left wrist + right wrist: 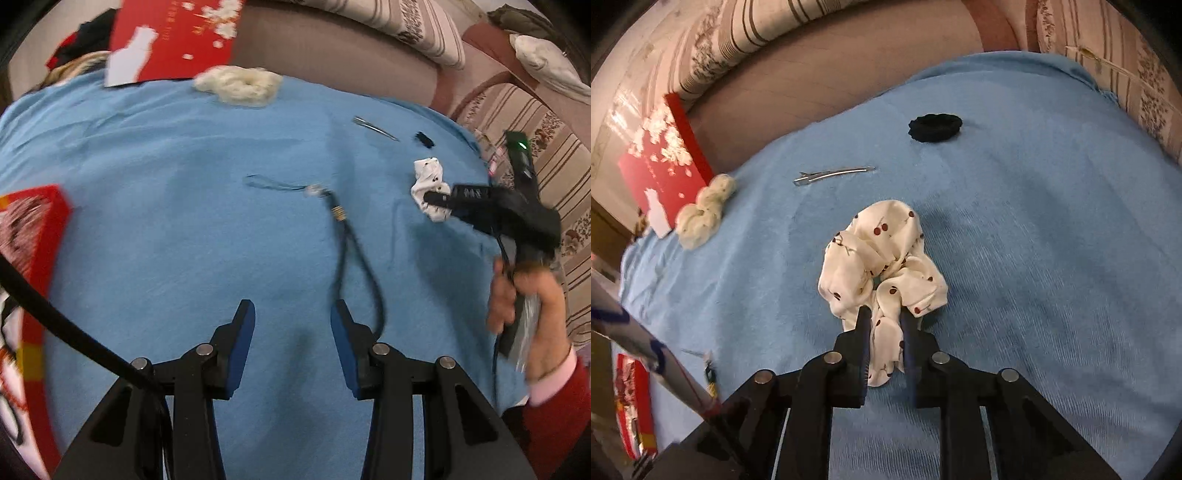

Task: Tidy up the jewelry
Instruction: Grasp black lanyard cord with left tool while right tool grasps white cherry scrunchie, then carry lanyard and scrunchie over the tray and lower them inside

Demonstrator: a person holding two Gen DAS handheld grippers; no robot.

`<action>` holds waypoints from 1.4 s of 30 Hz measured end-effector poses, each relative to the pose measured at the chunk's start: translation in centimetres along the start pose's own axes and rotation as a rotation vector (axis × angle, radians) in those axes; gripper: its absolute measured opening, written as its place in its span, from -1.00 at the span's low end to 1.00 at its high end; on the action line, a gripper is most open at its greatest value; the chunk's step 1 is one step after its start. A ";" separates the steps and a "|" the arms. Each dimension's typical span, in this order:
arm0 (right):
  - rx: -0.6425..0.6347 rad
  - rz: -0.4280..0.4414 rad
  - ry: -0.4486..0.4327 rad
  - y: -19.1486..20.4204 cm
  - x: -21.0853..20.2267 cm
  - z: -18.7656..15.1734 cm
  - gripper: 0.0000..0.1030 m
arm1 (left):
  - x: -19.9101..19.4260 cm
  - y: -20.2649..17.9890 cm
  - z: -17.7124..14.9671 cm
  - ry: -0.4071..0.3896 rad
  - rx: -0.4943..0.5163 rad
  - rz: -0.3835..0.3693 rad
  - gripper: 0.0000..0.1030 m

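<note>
A white scrunchie with a cherry print (879, 251) lies bunched on the blue cloth (1034, 258). My right gripper (886, 321) is shut on its near fold, and fabric fills the narrow gap between the pads. In the left wrist view the same gripper (436, 199) grips the scrunchie (428, 173) at the right. My left gripper (291, 317) hovers open over the cloth with nothing between its fingers. A black cord necklace with a small pendant (340, 216) lies ahead of it, and its loop runs just past the right finger (343, 328).
A silver hair clip (833, 173), a black scrunchie (935, 127) and a fuzzy cream scrunchie (701, 210) lie further back on the cloth. A red box (661, 162) stands at the far left edge, another red box (33, 229) at the near left. A person's hand (528, 306) holds the right gripper.
</note>
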State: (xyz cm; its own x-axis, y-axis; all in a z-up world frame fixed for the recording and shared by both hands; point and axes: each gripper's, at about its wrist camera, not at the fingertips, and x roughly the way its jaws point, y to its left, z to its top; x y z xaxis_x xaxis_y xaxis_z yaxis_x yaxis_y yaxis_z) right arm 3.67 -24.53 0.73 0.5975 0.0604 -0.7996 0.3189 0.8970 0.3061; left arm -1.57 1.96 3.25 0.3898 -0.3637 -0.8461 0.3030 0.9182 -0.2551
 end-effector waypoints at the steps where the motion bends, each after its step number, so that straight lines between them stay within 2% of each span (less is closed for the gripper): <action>1: 0.002 0.015 -0.003 -0.1 -0.9 -0.5 -0.70 | 0.5 -0.4 0.6 0.002 -0.010 -0.020 -0.20; 6: -0.003 0.070 -0.054 0.2 -5.2 -1.6 -0.70 | 3.1 -2.5 3.1 0.016 -0.023 -0.091 -0.20; 10: -0.064 0.058 -0.106 1.0 -7.6 -3.7 -0.70 | 5.6 -4.3 4.2 0.048 0.025 -0.029 -0.16; 13: -0.068 0.051 -0.115 1.4 -7.2 -4.3 -0.69 | 6.3 -5.0 4.2 0.034 0.072 0.103 -0.88; 15: -0.058 0.064 -0.102 1.5 -6.6 -4.4 -0.69 | 5.2 -4.3 4.0 0.027 0.031 0.044 -0.88; 20: -0.096 0.051 -0.082 2.3 -5.7 -5.0 -0.70 | -0.3 -2.2 2.4 -0.061 -0.013 0.033 -0.89; 25: -0.173 0.032 -0.096 4.7 -6.1 -6.3 -0.70 | -7.8 2.1 -0.2 -0.158 -0.066 0.047 -0.88; 28: -0.232 0.059 -0.087 7.2 -6.6 -7.5 -0.70 | -11.9 5.6 -1.6 -0.216 -0.089 0.116 -0.88; 31: -0.309 0.126 -0.062 11.2 -7.4 -9.7 -0.70 | -14.5 10.4 -2.2 -0.253 -0.140 0.211 -0.88; 36: -0.467 0.241 -0.026 19.0 -8.8 -13.3 -0.70 | -17.6 18.6 -4.6 -0.285 -0.322 0.349 -0.88; 42: -0.593 0.406 0.092 28.3 -8.4 -17.2 -0.70 | -20.7 25.8 -8.5 -0.291 -0.512 0.470 -0.88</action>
State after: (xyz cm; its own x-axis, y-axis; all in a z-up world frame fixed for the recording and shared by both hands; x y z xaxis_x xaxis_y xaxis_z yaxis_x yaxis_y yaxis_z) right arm -4.93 7.89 7.24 0.5118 0.4521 -0.7305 -0.3833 0.8812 0.2768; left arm -9.20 34.48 10.17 0.6136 0.1226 -0.7800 -0.3661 0.9194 -0.1435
